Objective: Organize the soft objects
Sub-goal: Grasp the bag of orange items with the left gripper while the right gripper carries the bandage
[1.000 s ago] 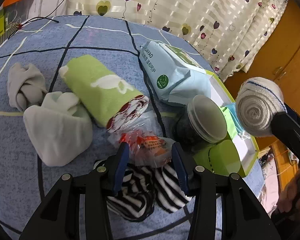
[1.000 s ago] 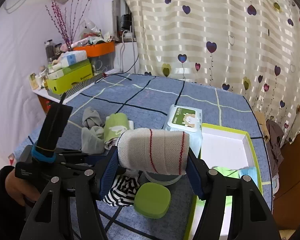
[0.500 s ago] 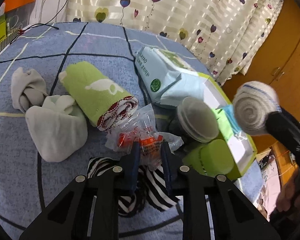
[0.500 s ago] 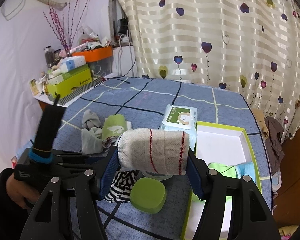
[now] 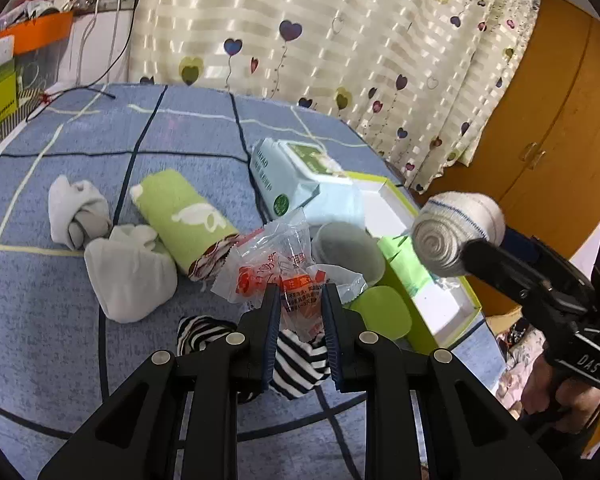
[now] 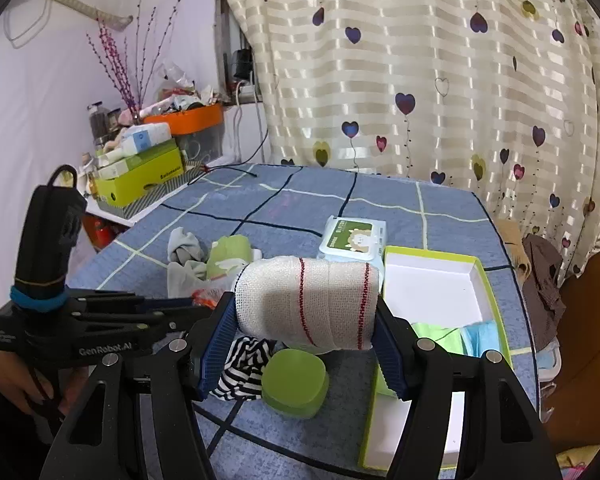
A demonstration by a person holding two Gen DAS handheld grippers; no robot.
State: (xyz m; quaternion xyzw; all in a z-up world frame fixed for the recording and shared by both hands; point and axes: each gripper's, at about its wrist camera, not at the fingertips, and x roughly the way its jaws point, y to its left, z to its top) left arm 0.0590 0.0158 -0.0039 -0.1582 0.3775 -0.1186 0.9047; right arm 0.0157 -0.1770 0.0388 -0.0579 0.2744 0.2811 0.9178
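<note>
A blue checked tablecloth (image 5: 172, 136) covers the table, and the green-rimmed white box (image 6: 432, 280) at its right edge serves as the landmark. Just left of the box lies a wet-wipes pack (image 5: 300, 172); farther left are a green rolled towel (image 5: 184, 216) and two grey sock bundles (image 5: 128, 276). Near the box's front corner sit a green lidded tub (image 6: 294, 378) and a striped sock (image 5: 296, 360), the sock partly hidden by the left gripper (image 5: 299, 312), whose fingers pinch a crinkled clear packet with orange print (image 5: 276, 272) above it. The right gripper (image 6: 306, 336) clamps a white bandage roll (image 6: 308, 304) end to end, just left of the box. Green and blue cloth (image 6: 456, 332) lies inside the box, partly blocked by that gripper.
</note>
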